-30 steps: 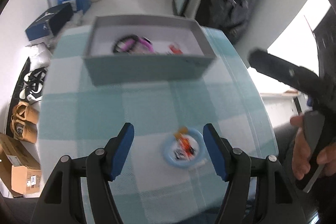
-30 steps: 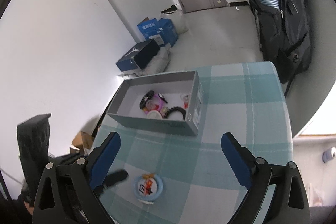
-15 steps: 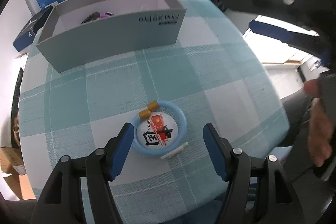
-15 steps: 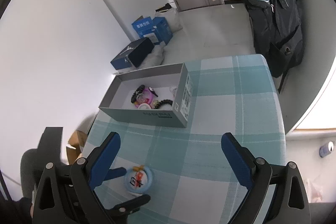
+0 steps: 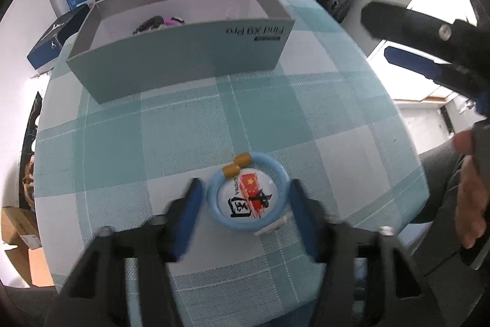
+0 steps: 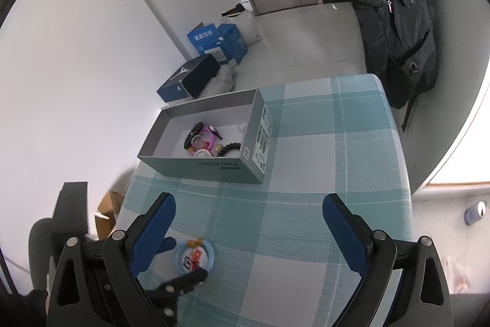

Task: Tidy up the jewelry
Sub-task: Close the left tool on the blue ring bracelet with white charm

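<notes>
A light blue bangle (image 5: 248,194) with two gold beads lies on the checked tablecloth, around a round white badge (image 5: 248,198) with a red flag print. My left gripper (image 5: 245,201) is open, low over the table, with one finger on each side of the bangle, close to it but not gripping. The bangle also shows in the right wrist view (image 6: 194,257). My right gripper (image 6: 249,230) is open and empty, held high above the table. A grey cardboard box (image 5: 183,51) stands farther back and holds several pieces of jewelry (image 6: 205,140).
The table (image 6: 321,173) has a teal and white checked cloth. A dark jacket (image 6: 395,11) hangs beyond the far table edge. Blue boxes (image 6: 217,40) and a dark shoebox (image 6: 190,78) lie on the floor. A brown carton (image 5: 18,230) sits left of the table.
My left gripper has moved forward and down, and its fingers have narrowed around the blue bangle. My right gripper has stayed high and open, drifting slightly.
</notes>
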